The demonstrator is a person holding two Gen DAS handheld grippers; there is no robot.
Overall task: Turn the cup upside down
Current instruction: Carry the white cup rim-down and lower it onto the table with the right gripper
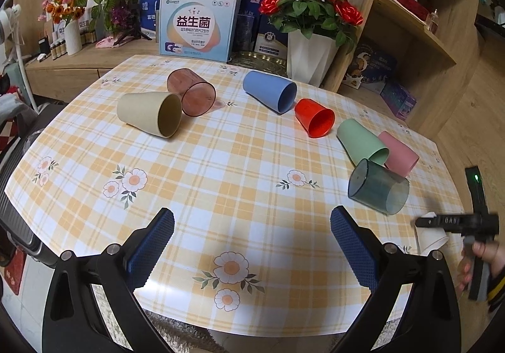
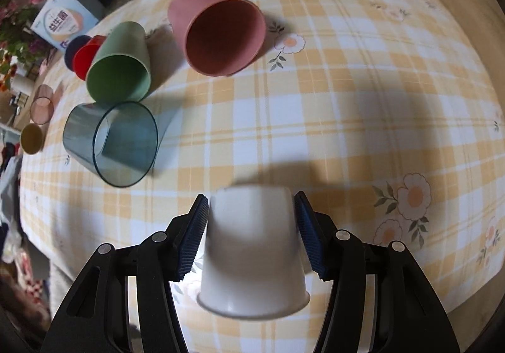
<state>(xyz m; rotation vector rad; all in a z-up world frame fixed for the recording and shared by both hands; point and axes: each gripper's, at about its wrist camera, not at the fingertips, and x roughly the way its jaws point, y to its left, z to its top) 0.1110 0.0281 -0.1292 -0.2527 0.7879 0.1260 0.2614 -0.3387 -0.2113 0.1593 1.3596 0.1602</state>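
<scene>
White cup (image 2: pixel 252 245) sits squeezed in right gripper (image 2: pixel 252 220) (bottom pointing away) for turning; left gripper (image 1: pixel 252 245) waits wide open, holding nothing.

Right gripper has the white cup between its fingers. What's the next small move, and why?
Probably lower it gently until the rim sits flat on the tablecloth, then open. The right gripper holds the white cup with its closed base pointing away and its wide rim nearest the camera, so it looks nearly inverted. Whether the rim already touches the cloth can't be seen. The left gripper is open and idle.

Rose pot (image 1: pixel 311 59) (white), probiotic box (image 1: pixel 196 27).
</scene>
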